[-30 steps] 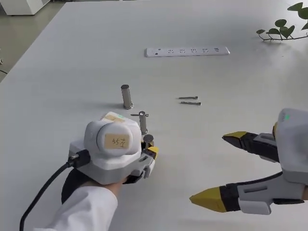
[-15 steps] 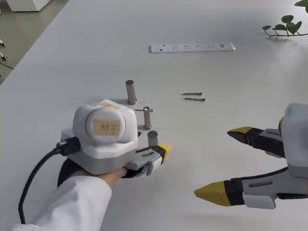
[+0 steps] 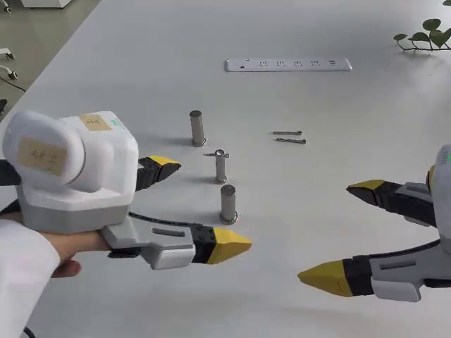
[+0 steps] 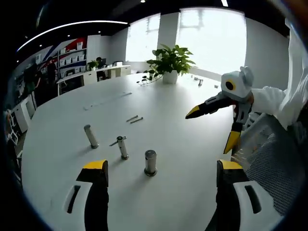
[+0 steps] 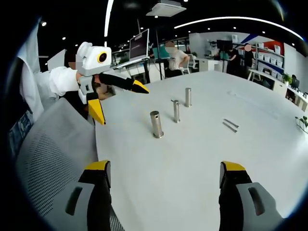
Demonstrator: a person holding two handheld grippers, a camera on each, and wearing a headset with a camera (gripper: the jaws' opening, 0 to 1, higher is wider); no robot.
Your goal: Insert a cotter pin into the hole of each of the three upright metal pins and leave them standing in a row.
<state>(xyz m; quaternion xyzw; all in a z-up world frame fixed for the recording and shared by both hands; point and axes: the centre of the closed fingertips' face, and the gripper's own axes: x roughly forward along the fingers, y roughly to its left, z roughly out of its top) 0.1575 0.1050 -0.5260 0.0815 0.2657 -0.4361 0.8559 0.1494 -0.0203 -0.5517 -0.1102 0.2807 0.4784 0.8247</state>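
Note:
Three upright metal pins stand in a row on the white table: the far pin (image 3: 197, 127), the middle pin (image 3: 220, 166) with a cotter pin through its top, and the near pin (image 3: 228, 203). Two loose cotter pins (image 3: 289, 136) lie to their right. My left gripper (image 3: 203, 204) is open, just left of the near pin and holding nothing. My right gripper (image 3: 340, 231) is open and empty, well right of the row. In the left gripper view the near pin (image 4: 150, 162) stands ahead of the open jaws. The right gripper view has the row (image 5: 176, 111) farther off.
A white power strip (image 3: 287, 65) lies at the back of the table, with plant leaves (image 3: 426, 35) at the far right. The table's left edge (image 3: 42, 84) drops to the floor. A mesh chair back (image 5: 53, 144) is close by the right gripper.
My left gripper has pulled back from the near pin toward the left and its jaws have spread wide. The near pin now stands free. The right gripper has hardly moved.

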